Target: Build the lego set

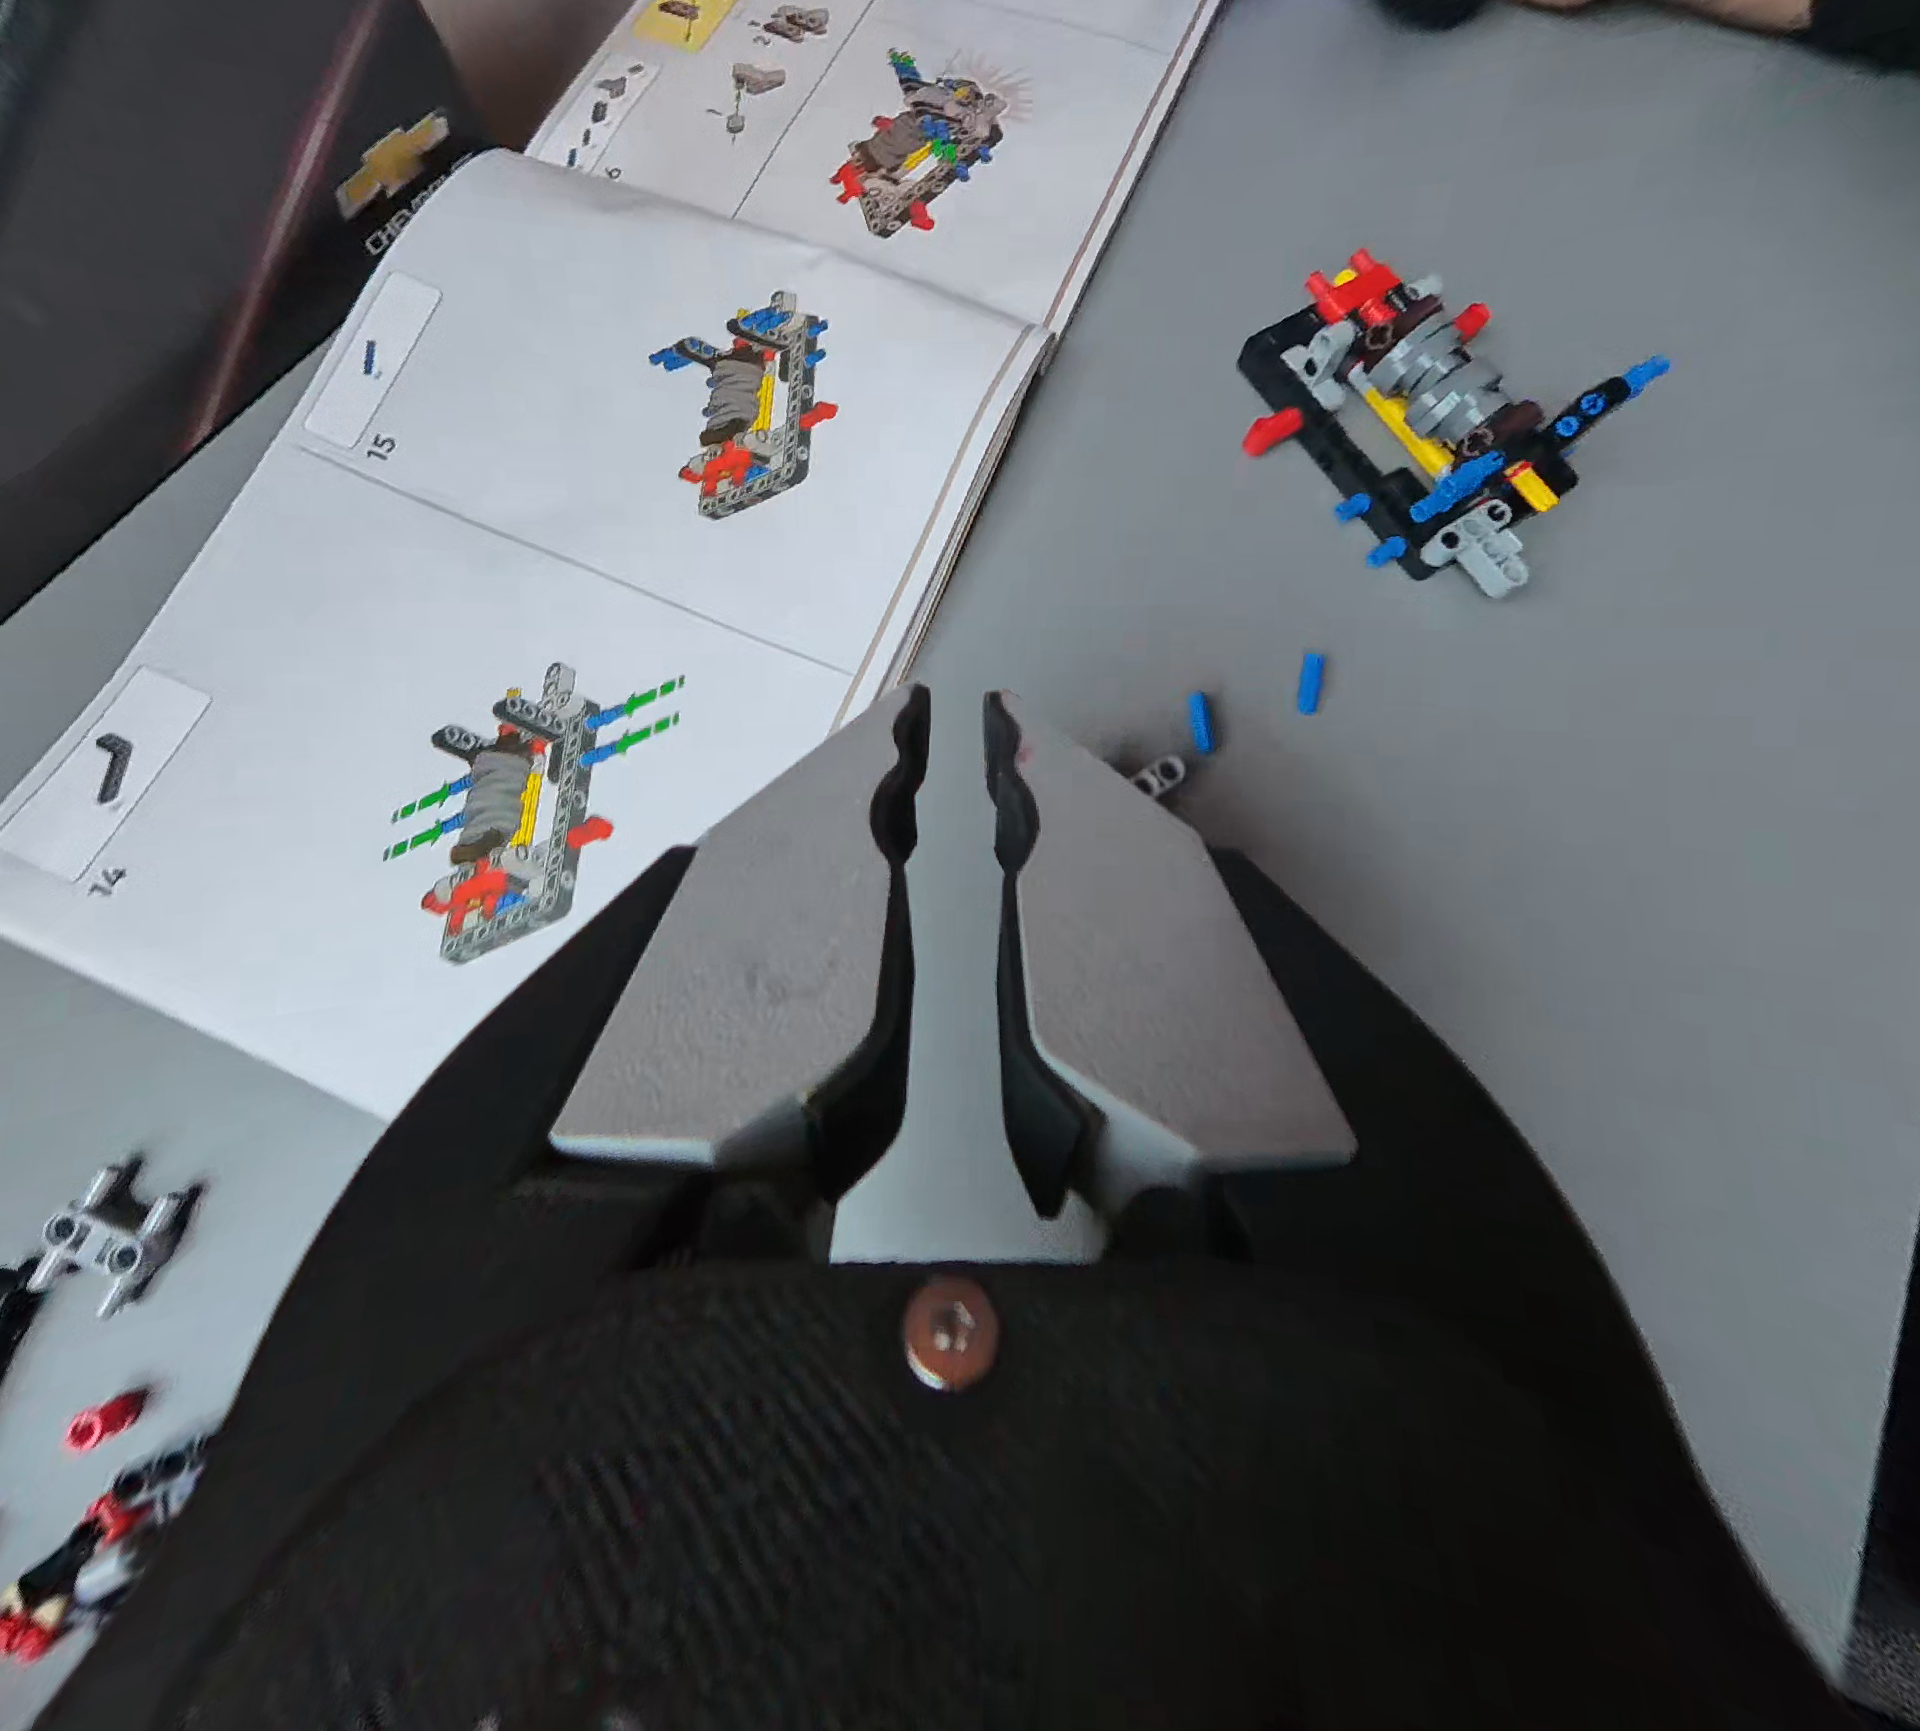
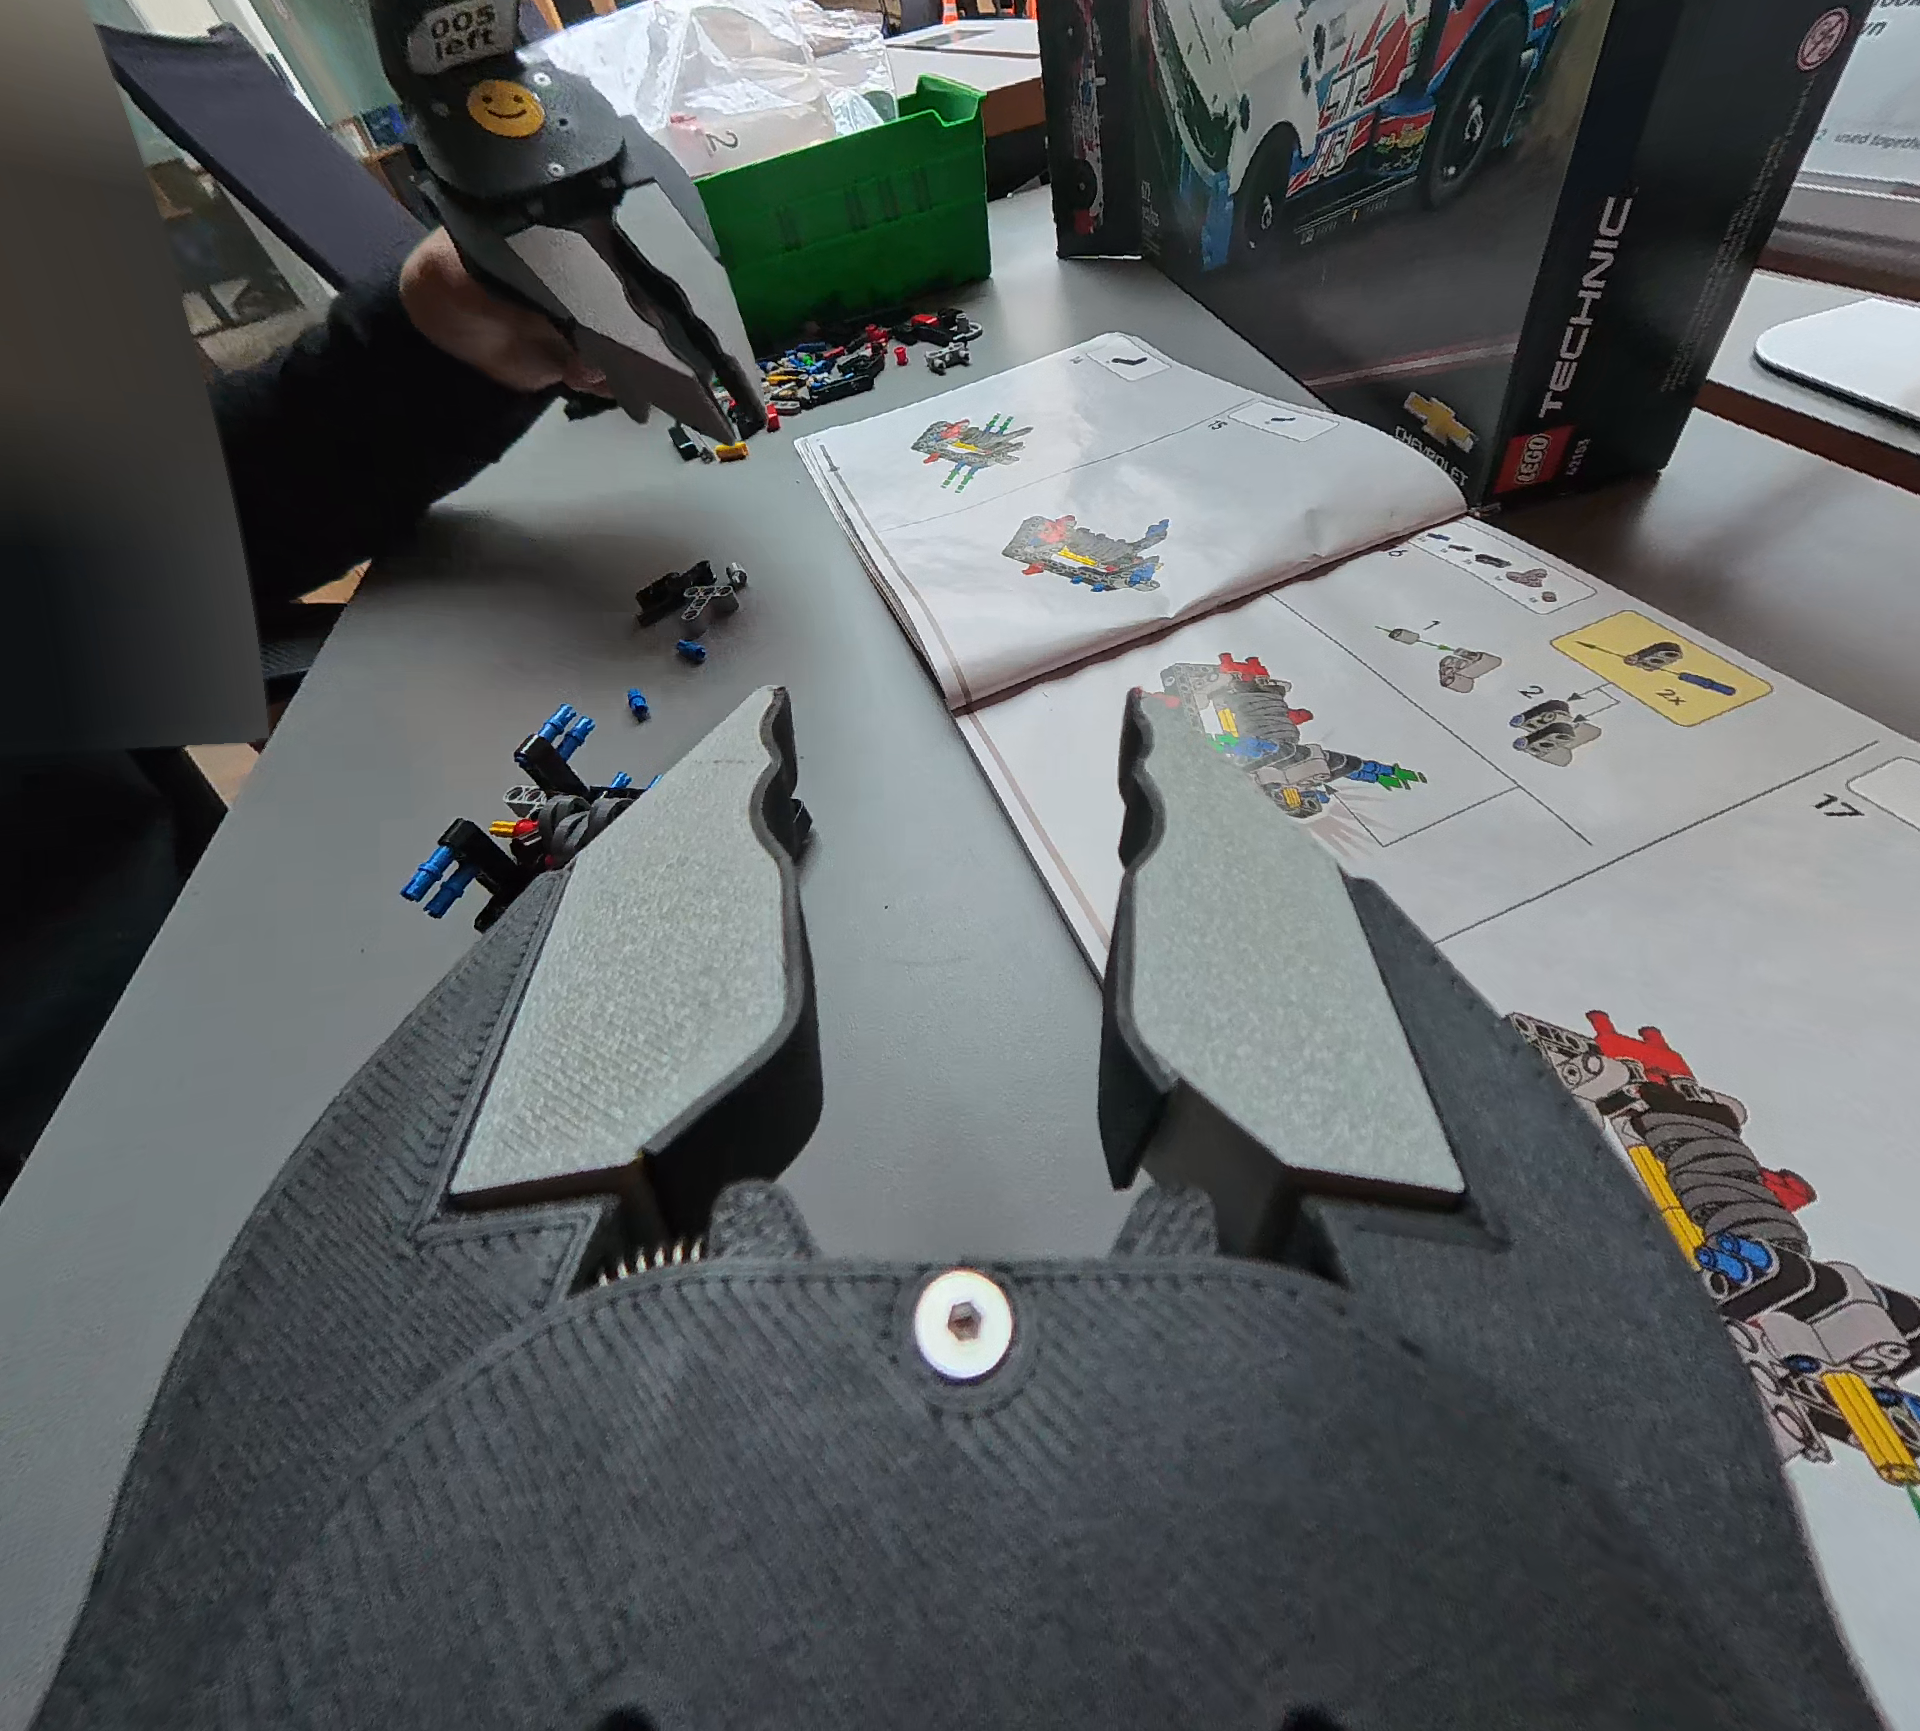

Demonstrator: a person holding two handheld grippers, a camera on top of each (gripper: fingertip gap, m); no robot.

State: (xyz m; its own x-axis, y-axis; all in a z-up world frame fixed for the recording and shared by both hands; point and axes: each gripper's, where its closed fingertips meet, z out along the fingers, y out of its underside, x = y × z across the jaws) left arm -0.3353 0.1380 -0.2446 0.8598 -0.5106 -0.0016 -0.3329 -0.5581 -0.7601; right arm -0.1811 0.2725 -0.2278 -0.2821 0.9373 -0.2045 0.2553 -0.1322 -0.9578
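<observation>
My left gripper (image 1: 956, 705) has grey wedge fingers (image 1: 769, 954) with wavy black pads, a ribbed black printed body and a brass-coloured screw (image 1: 948, 1333). My right gripper (image 2: 956, 715) matches, with a silver hex screw (image 2: 961, 1323). I wear black sleeves (image 2: 343, 424); a yellow smiley sticker (image 2: 505, 107) and a white label mark the left.

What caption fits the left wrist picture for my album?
Left tool, nearly closed and empty, hovers beside the open instruction booklet, near the half-built Lego model.

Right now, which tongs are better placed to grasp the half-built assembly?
Right. The right tongs are open, with the half-built assembly just beside their left finger; the left tongs are farther from it.
</observation>
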